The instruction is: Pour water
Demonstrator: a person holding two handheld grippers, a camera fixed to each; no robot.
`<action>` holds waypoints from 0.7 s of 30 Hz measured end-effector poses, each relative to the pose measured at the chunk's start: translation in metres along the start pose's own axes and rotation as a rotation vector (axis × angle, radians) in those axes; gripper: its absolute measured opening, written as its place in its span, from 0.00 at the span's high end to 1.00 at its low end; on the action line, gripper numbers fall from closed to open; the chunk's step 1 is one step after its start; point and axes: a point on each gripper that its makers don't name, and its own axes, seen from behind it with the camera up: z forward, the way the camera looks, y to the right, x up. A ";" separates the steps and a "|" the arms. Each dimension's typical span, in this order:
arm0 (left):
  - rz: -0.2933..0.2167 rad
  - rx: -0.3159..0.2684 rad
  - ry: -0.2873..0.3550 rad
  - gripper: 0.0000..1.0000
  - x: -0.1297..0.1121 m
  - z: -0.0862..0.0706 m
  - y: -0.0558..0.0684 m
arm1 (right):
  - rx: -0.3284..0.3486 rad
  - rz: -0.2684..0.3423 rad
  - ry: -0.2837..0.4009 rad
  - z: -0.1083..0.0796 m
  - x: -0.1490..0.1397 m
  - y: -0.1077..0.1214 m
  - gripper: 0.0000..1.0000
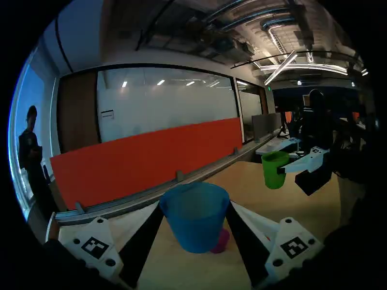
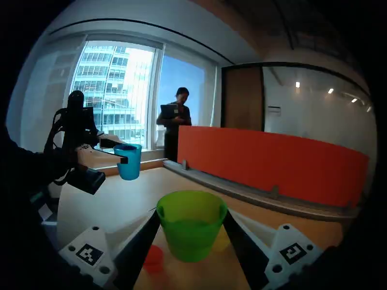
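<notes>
Clamps blue cup (image 1: 195,223) low centre in left gripper (image 1: 194,212), green cup (image 2: 191,227) low centre in right gripper (image 2: 191,217); probably light, thin, slippery plastic, so best squeezed gently mid-wall

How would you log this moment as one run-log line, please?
left claw: shut on blue cup | right claw: shut on green cup | both upright above table | pour: not started

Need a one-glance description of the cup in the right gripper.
Find the long orange partition along the wooden table. In front of it, the right gripper clamps the green cup upright between its jaws. Colour sets it apart: the other held one is the blue cup, and the small red cup sits on the table.
</notes>
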 end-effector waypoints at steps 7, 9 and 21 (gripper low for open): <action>0.000 -0.001 -0.033 0.12 -0.018 0.003 0.000 | 0.000 0.009 -0.027 0.002 -0.014 0.005 0.09; 0.005 0.000 -0.044 0.12 -0.023 0.004 0.000 | -0.001 0.014 -0.034 0.002 -0.017 0.006 0.09; 0.027 -0.017 -0.124 0.12 -0.064 0.010 0.012 | -0.004 0.011 -0.112 0.005 -0.050 0.012 0.09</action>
